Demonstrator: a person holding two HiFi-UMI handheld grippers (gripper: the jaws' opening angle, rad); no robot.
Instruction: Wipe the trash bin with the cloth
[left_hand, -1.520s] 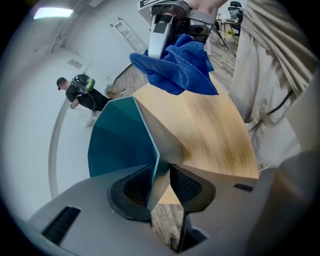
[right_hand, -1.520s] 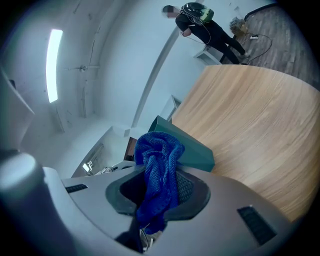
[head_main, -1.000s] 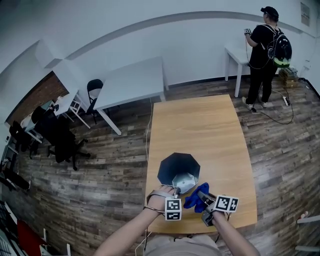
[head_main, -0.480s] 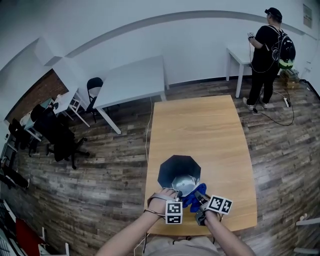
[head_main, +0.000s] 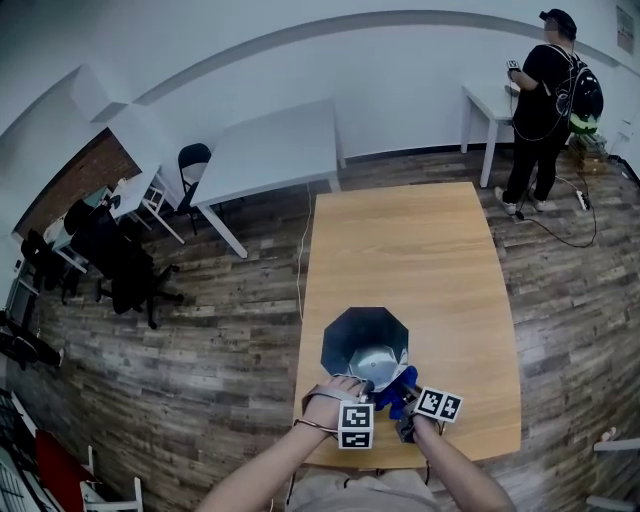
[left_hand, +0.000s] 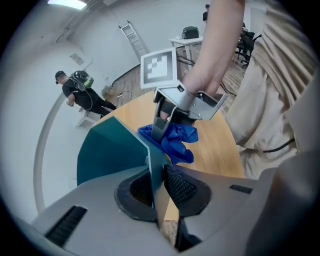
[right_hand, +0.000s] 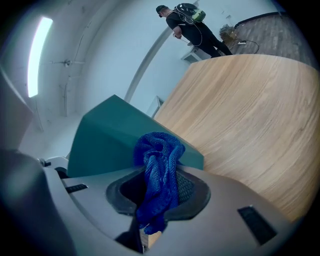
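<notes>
Blue cloth (right_hand: 159, 165) is pinched tight in the right gripper (right_hand: 156, 195), up against the teal trash bin (head_main: 345, 330) at the wooden table's (head_main: 420, 250) near end. The left gripper (left_hand: 159, 175) clamps the bin's rim, steadying it. Wiping looks under way; next, drag the cloth along that outer wall.

**Office-type workroom**

Shown by plain white walls (head_main: 350, 70), dark wood-plank flooring (head_main: 200, 340), a long white rectangular table (head_main: 270, 150), a light wooden rectangular table (head_main: 420, 260), black swivel office chairs (head_main: 125, 275) and a black folding chair (head_main: 192, 165). At far right, a person (head_main: 550, 90) standing at a small white table (head_main: 490, 100). Grey ladder (left_hand: 131, 36) propped at the wall.
</notes>
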